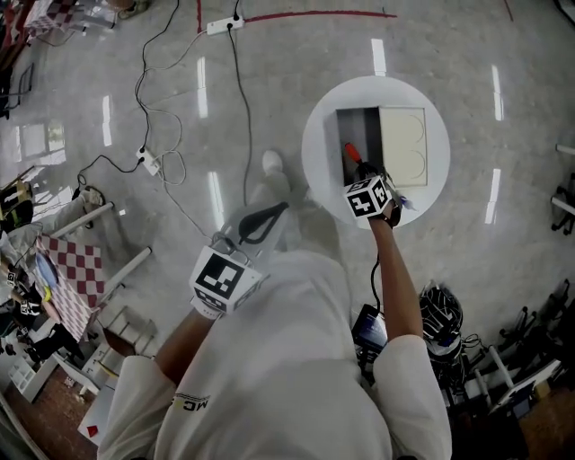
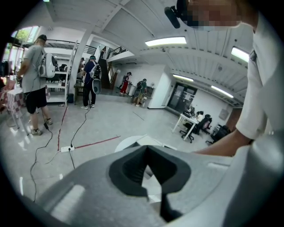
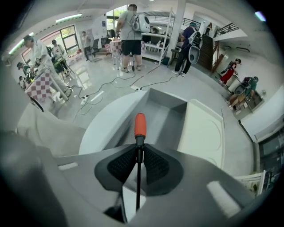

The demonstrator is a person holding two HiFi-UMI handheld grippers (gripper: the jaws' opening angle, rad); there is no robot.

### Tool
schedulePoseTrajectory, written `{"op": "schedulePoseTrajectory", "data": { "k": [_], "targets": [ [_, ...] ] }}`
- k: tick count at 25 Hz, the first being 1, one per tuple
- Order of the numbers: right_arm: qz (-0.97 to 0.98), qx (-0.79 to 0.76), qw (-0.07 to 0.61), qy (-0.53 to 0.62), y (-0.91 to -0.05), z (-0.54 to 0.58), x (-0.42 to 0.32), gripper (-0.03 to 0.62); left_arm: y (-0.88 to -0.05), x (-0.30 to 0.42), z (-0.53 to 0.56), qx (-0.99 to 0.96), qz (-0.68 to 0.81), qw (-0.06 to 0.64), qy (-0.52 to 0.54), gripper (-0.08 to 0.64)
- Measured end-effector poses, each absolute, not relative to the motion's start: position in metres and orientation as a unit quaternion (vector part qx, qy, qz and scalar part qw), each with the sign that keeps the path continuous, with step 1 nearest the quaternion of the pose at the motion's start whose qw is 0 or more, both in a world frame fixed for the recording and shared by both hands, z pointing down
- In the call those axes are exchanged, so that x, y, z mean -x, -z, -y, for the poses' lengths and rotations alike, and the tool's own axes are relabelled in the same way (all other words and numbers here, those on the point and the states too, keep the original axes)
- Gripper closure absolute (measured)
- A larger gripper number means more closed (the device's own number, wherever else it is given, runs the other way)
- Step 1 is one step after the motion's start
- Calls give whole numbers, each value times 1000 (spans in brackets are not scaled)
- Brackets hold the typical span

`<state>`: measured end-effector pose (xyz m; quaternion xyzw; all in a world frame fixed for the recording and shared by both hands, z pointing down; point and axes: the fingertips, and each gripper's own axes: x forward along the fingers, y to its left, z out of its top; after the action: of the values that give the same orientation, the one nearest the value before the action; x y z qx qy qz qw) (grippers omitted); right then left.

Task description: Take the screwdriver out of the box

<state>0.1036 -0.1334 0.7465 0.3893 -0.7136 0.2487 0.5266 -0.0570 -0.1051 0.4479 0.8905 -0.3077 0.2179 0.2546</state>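
Note:
A screwdriver with a red handle (image 1: 351, 151) (image 3: 140, 125) has its thin dark shaft clamped between the pads of my right gripper (image 1: 363, 168) (image 3: 139, 149), handle pointing away. It hangs over the near edge of the open grey box (image 1: 358, 130) (image 3: 165, 114), whose cream lid (image 1: 403, 144) (image 3: 200, 133) lies flat to the right. The box rests on a round white table (image 1: 316, 157) (image 3: 105, 126). My left gripper (image 1: 280, 209) (image 2: 147, 153) stays close to the person's body, left of the table, its tips together and holding nothing.
Cables and power strips (image 1: 225, 25) trail across the glossy floor (image 1: 269, 81). A checkered cloth (image 1: 76, 278) and clutter sit at the left, a helmet (image 1: 440, 314) and gear at the lower right. Several people (image 3: 131, 31) stand in the background.

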Motion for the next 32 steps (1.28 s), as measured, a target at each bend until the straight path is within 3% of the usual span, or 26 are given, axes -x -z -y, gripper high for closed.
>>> {"op": "schedulePoseTrajectory", "data": {
  "k": [12, 32],
  "targets": [
    [760, -455, 384, -260, -610, 107, -127, 540, -414, 20, 75, -911, 300, 216, -184, 560],
    [810, -509, 214, -195, -434, 18, -158, 540, -366, 2, 34, -921, 329, 165, -130, 560]
  ]
}}
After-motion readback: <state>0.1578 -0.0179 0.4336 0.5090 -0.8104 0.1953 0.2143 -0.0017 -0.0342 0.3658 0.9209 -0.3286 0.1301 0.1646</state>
